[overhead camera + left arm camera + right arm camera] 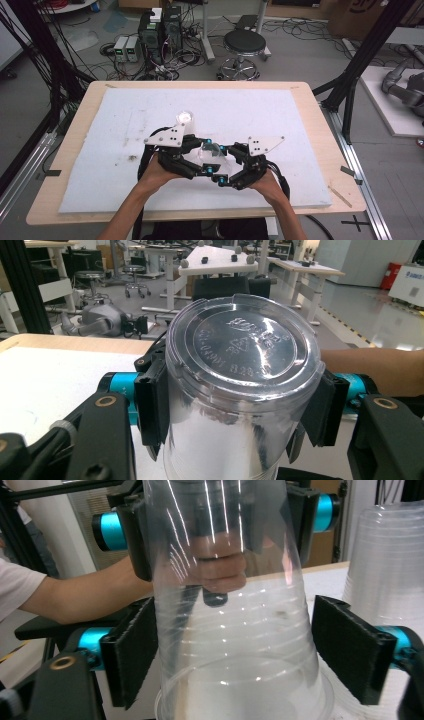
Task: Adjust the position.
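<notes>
Above the white mat (300, 115), the left gripper (235, 405) clamps a clear plastic cup (240, 390); the right gripper (235, 655) brackets its wide end, one pad apart. Squeezing harder could crumple it.

Even, bright indoor light; glare streaks the clear cup (235, 605), and backgrounds are soft.
</notes>
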